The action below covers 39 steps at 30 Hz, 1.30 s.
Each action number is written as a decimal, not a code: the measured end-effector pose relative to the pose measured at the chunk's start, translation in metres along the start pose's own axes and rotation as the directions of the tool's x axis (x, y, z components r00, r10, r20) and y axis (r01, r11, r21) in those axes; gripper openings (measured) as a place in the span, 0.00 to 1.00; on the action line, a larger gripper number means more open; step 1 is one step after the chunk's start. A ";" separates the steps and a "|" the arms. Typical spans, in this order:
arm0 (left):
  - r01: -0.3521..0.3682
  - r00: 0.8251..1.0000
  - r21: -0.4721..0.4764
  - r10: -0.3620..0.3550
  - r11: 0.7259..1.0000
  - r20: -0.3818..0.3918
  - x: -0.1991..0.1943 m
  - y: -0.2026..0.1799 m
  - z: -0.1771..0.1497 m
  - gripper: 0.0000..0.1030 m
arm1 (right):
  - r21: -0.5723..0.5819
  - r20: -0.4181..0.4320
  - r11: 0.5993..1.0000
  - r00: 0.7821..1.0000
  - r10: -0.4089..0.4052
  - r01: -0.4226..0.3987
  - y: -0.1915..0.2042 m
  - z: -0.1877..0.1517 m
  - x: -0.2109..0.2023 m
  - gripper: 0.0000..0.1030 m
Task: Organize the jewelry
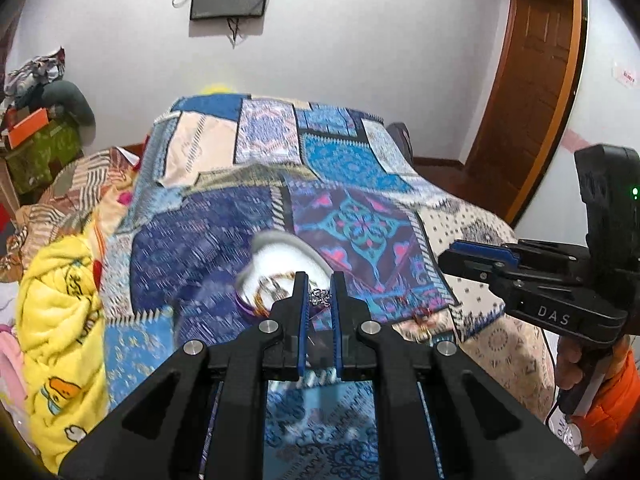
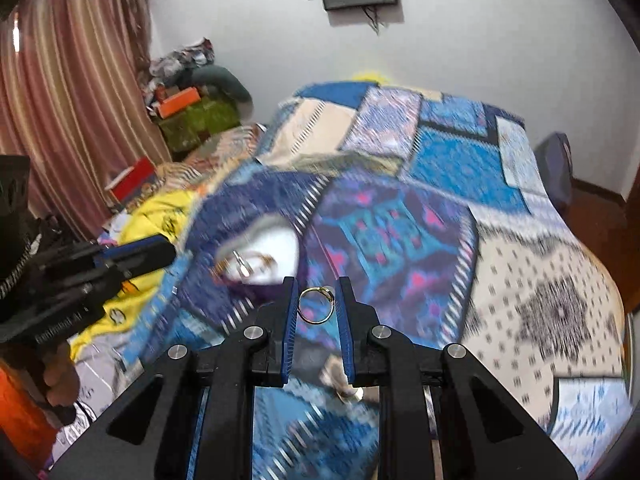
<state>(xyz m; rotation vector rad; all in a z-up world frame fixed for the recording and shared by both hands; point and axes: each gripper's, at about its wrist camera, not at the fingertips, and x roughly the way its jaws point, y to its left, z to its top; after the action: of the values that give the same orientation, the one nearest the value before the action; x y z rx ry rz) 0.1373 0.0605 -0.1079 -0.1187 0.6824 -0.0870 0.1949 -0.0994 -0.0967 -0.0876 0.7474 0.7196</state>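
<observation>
Silver filigree piece (image 1: 320,297) sits pinched in the left tool (image 1: 319,300) over the white dish (image 1: 280,264) on the bed, while the right tool (image 2: 317,305) clamps a gold ring (image 2: 316,305) edgewise, which I judge could slip into the patterned quilt (image 2: 520,280).

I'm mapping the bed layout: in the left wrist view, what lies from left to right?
Yellow blanket → white dish with jewelry → left tool gripping a silver piece → right tool.
</observation>
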 end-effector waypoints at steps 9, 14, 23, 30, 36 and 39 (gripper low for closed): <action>0.003 0.999 -0.019 -0.002 1.000 0.038 0.006 0.018 0.020 0.09 | -0.036 0.006 0.997 0.998 0.062 -0.062 0.020 0.028 0.031 0.17; 0.008 1.000 -0.016 -0.008 1.000 0.030 0.018 0.024 0.025 0.09 | -0.037 -0.035 0.995 0.995 0.093 -0.095 0.024 0.036 0.053 0.17; 0.027 0.999 -0.038 -0.028 0.999 -0.032 0.049 0.038 0.018 0.09 | -0.055 -0.089 0.990 0.988 0.125 -0.131 0.027 0.050 0.085 0.17; 0.039 0.997 -0.035 -0.041 0.999 -0.070 0.063 0.043 0.011 0.09 | -0.051 -0.112 0.983 0.980 0.167 -0.174 0.026 0.060 0.092 0.17; 0.029 0.997 -0.029 -0.031 0.999 -0.071 0.062 0.043 0.012 0.16 | -0.049 -0.118 0.984 0.979 0.165 -0.172 0.025 0.064 0.088 0.18; 0.014 0.998 -0.037 -0.016 0.999 -0.053 0.055 0.044 0.015 0.27 | -0.054 -0.106 0.986 0.983 0.149 -0.156 0.023 0.063 0.079 0.21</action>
<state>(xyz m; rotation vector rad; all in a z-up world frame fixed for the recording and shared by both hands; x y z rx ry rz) 0.1915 0.0984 -0.1367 -0.1570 0.7371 -0.0927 0.2576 -0.0170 -0.0971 -0.1251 0.8358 0.8898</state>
